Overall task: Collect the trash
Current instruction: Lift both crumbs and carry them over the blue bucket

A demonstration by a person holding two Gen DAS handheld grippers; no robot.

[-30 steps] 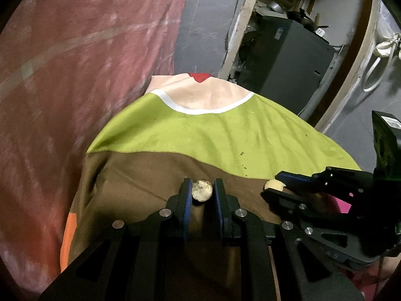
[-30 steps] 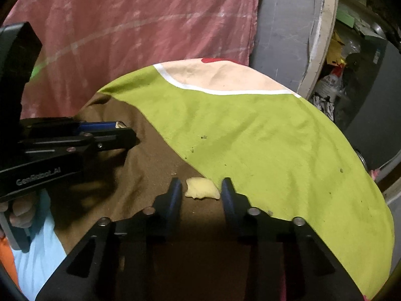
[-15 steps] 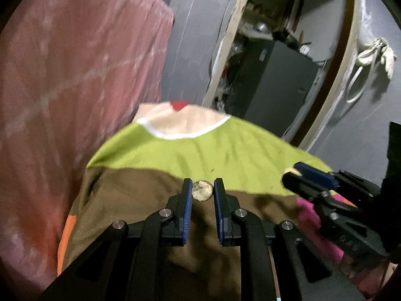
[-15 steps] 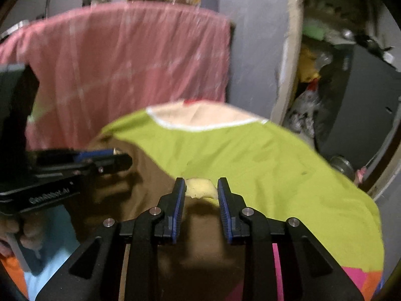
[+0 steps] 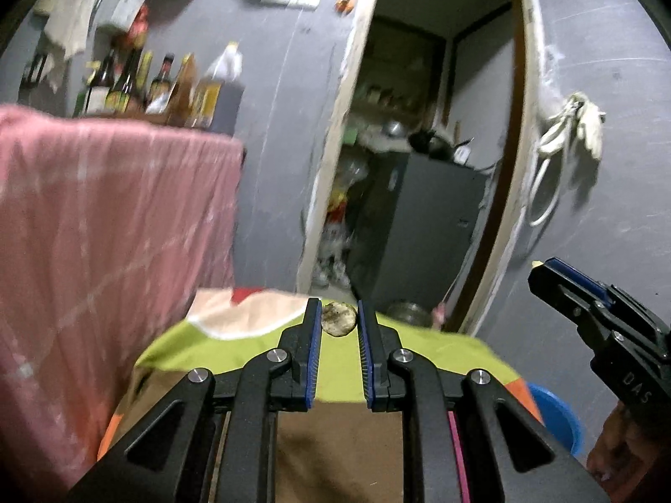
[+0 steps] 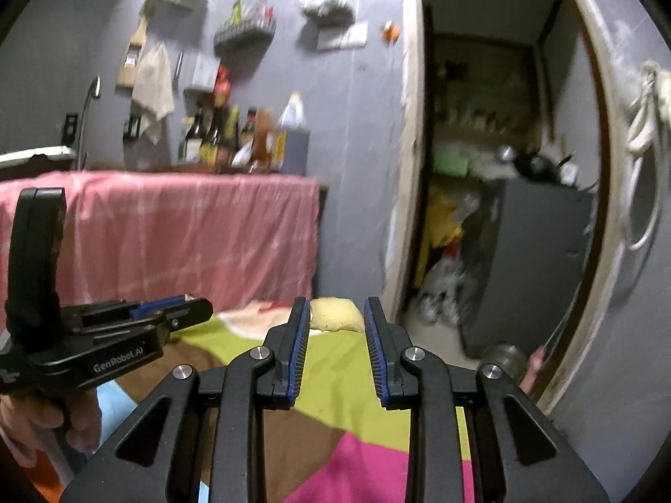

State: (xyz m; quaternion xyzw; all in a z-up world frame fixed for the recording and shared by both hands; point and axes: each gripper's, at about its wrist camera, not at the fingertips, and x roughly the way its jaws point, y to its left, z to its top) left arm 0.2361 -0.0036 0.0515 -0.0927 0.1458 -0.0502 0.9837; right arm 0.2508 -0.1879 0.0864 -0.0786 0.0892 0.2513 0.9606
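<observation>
My left gripper (image 5: 339,322) is shut on a small round brownish scrap (image 5: 338,322), held up above the table with the multicoloured cloth (image 5: 251,343). My right gripper (image 6: 336,319) is shut on a pale yellow scrap (image 6: 336,319), also lifted above the cloth (image 6: 348,377). The right gripper shows in the left wrist view (image 5: 545,272) at the right edge. The left gripper shows in the right wrist view (image 6: 197,308) at the left, level with mine.
A counter draped in pink cloth (image 6: 167,234) stands behind the table with several bottles (image 6: 235,134) on it. An open doorway (image 6: 482,209) with a dark cabinet (image 6: 537,260) is to the right. A blue bowl (image 5: 553,415) lies low right.
Both grippers have lifted and tilted up from the tablecloth with their scraps; the views now face the wall and the doorway instead of the table top.
</observation>
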